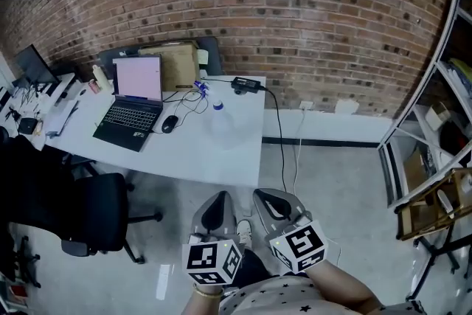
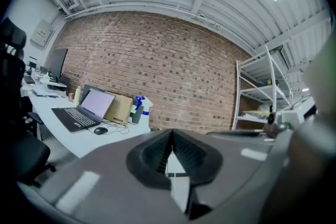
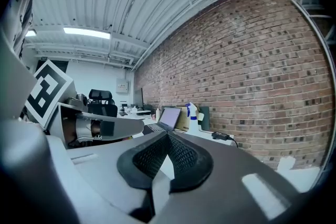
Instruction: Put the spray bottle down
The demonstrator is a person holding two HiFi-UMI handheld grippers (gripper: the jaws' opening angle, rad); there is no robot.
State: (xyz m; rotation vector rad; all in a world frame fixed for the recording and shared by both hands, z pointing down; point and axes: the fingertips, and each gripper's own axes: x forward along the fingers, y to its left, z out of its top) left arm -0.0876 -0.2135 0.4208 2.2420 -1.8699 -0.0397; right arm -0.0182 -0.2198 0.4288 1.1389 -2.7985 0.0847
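Note:
The spray bottle (image 1: pixel 219 118), pale with a blue head, stands upright on the white table (image 1: pixel 221 158) near its right end. It also shows as a spray bottle (image 2: pixel 140 108) in the left gripper view and as a spray bottle (image 3: pixel 194 112) in the right gripper view. Both grippers are low in the head view, over the floor and well short of the table. My left gripper (image 1: pixel 216 204) is shut with nothing between its pads, as my left gripper (image 2: pixel 172 136) confirms. My right gripper (image 1: pixel 271 201) beside it is likewise shut and empty, as is clear from my right gripper (image 3: pixel 168 139).
On the table sit an open laptop (image 1: pixel 133 103), a mouse (image 1: pixel 169 123), a cardboard box (image 1: pixel 177 63) and a power adapter (image 1: pixel 247 85) with cables. A black office chair (image 1: pixel 96 217) stands at the left. Metal shelving (image 1: pixel 442 85) and a wooden frame (image 1: pixel 435 210) fill the right.

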